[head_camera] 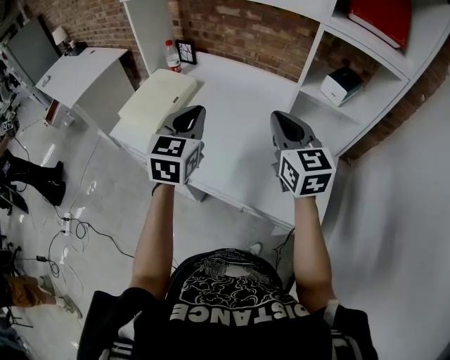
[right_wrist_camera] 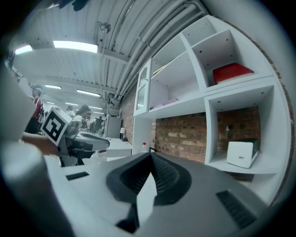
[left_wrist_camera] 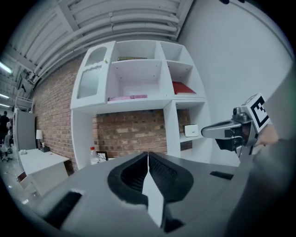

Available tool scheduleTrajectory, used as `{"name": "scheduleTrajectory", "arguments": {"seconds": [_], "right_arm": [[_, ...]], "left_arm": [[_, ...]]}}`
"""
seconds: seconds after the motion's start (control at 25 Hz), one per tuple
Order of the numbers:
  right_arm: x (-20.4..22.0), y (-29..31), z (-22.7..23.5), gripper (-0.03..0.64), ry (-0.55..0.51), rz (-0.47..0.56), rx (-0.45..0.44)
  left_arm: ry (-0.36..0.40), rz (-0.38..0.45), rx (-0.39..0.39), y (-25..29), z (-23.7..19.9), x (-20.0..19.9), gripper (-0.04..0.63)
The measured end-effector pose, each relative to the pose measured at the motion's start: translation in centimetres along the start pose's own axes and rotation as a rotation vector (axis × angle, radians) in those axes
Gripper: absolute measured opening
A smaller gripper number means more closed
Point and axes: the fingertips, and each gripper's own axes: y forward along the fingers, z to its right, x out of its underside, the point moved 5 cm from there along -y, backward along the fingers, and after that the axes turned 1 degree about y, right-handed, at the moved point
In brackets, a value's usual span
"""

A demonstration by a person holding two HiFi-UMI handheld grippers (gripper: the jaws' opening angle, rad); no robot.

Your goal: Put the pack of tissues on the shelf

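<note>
A large, flat, pale cream pack (head_camera: 158, 98) lies at the left end of the white table (head_camera: 239, 105). A small white box (head_camera: 341, 84) stands in the low shelf compartment at the right and shows again as the white box (right_wrist_camera: 240, 154). My left gripper (head_camera: 193, 114) hovers over the table's near edge, just right of the cream pack, its jaws shut with nothing between them (left_wrist_camera: 148, 155). My right gripper (head_camera: 281, 117) hangs beside it, also shut and empty (right_wrist_camera: 151, 155). Both point at the shelf unit (left_wrist_camera: 138, 99).
A red-capped bottle (head_camera: 172, 56) and a small picture frame (head_camera: 186, 50) stand at the table's back. A red folder (head_camera: 383, 17) lies on a higher shelf and a pink item (left_wrist_camera: 127, 97) on the middle one. A white side desk (head_camera: 81, 74) is at left, with cables (head_camera: 67, 225) on the floor.
</note>
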Motion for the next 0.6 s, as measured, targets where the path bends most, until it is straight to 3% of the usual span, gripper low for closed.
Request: {"name": "scheduleTrajectory", "arguments": {"seconds": [0.2, 0.6], "right_arm": [[-0.2, 0.3, -1.4, 0.003, -0.005, -0.002, -0.009], [-0.6, 0.5, -2.3, 0.003, -0.003, 0.014, -0.019]], "left_arm": [[-0.006, -0.016, -0.052, -2.1, -2.2, 0.9, 0.002], [-0.026, -0.017, -0.071, -3.4, -2.7, 1.4, 0.000]]}}
